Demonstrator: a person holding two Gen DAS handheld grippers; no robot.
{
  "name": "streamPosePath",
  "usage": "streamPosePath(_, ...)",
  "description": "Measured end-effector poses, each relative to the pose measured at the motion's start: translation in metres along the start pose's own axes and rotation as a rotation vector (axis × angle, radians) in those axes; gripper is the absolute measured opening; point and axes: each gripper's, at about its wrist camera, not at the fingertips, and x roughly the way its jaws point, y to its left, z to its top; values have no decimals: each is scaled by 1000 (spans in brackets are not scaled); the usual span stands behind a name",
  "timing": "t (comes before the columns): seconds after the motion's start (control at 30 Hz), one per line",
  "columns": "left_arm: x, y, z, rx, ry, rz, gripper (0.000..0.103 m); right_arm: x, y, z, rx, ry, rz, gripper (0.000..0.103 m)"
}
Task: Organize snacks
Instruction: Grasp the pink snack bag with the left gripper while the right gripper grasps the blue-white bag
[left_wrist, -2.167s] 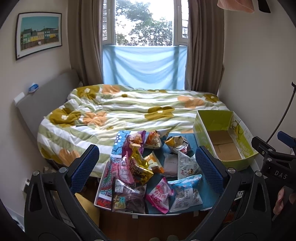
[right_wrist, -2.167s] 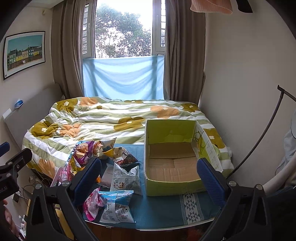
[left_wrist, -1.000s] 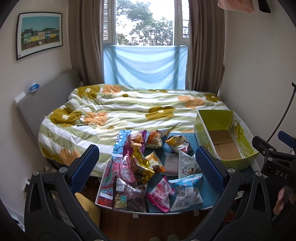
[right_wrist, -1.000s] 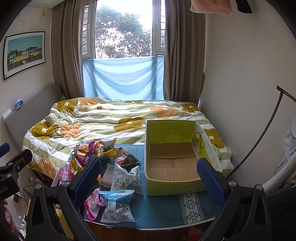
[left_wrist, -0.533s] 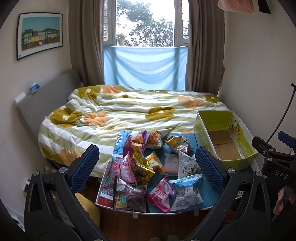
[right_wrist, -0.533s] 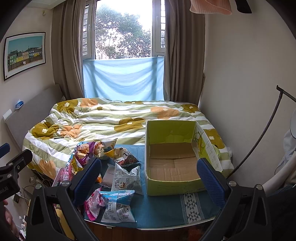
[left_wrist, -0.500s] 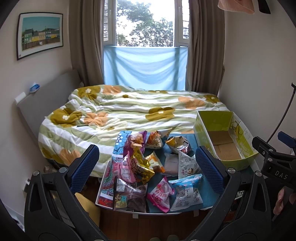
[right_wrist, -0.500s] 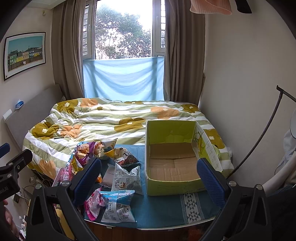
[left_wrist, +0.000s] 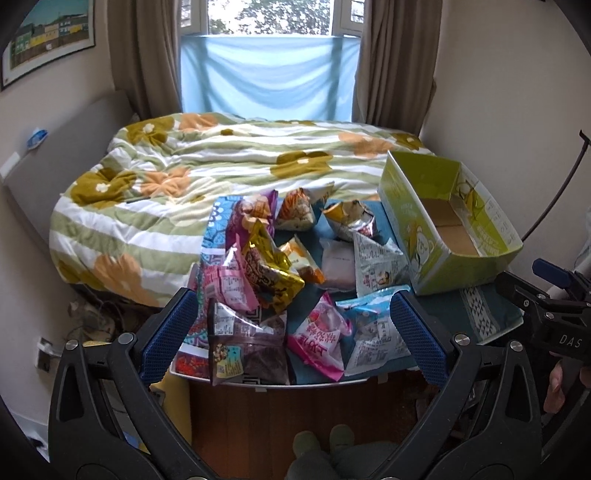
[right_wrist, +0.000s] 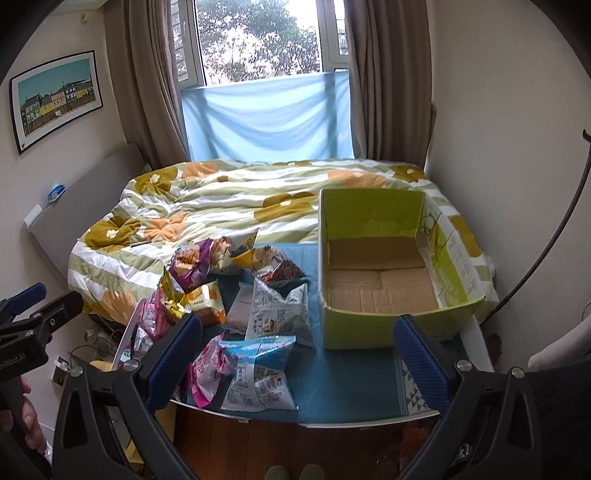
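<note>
A pile of several snack bags (left_wrist: 280, 280) lies on a low table with a blue cloth (right_wrist: 343, 384), also seen in the right wrist view (right_wrist: 255, 317). An open, empty green cardboard box (right_wrist: 380, 273) stands to the right of them, also in the left wrist view (left_wrist: 443, 229). My left gripper (left_wrist: 291, 336) is open and empty, above the near edge of the pile. My right gripper (right_wrist: 295, 358) is open and empty, over the table's front, between a light blue bag (right_wrist: 258, 369) and the box.
A bed with a flowered quilt (left_wrist: 221, 173) lies behind the table. A wall (right_wrist: 517, 110) and a thin black pole (right_wrist: 554, 229) are at the right. Wooden floor (right_wrist: 295, 443) is in front of the table.
Both grippers have tilted down and moved closer to the table; the snacks and the box look larger and nearer. Nothing has been picked up.
</note>
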Motion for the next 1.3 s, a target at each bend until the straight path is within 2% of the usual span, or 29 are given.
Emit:
streamPosePath(0.23, 66, -15, -36, 67, 109, -28, 102, 55, -16, -31, 5, 128, 71, 103)
streamPosePath(0.43, 117, -32, -48, 120, 188, -30, 102, 104, -22, -44, -4, 215, 173, 103)
streamPosePath(0.53, 140, -40, -56, 164, 225, -35, 95, 125, -21, -52, -17, 250, 221, 103)
streamPosePath(0.6, 154, -45, -60, 201, 253, -25, 85, 137, -20, -58, -20, 280, 247, 103)
streamPosePath(0.77, 178, -57, -69, 275, 295, -20, 81, 161, -19, -67, -21, 332, 283, 103)
streamPosePath(0.8, 182, -57, -69, 283, 304, -22, 77, 164, -19, -68, -21, 338, 287, 103)
streamPosePath(0.97, 202, -58, -75, 285, 364, -31, 62, 177, -16, -71, -16, 352, 307, 103)
streamPosePath(1.0, 205, -59, -75, 283, 370, -32, 61, 179, -15, -71, -17, 353, 310, 103)
streamPosePath(1.07, 209, -60, -76, 291, 370, -19, 61, 184, -15, -72, -12, 356, 323, 103)
streamPosePath(1.17, 216, -67, -77, 334, 384, 14, 48, 190, -16, -72, -1, 354, 341, 103)
streamPosePath(1.3, 220, -71, -82, 324, 387, 7, 43, 195, -15, -70, 11, 351, 367, 103)
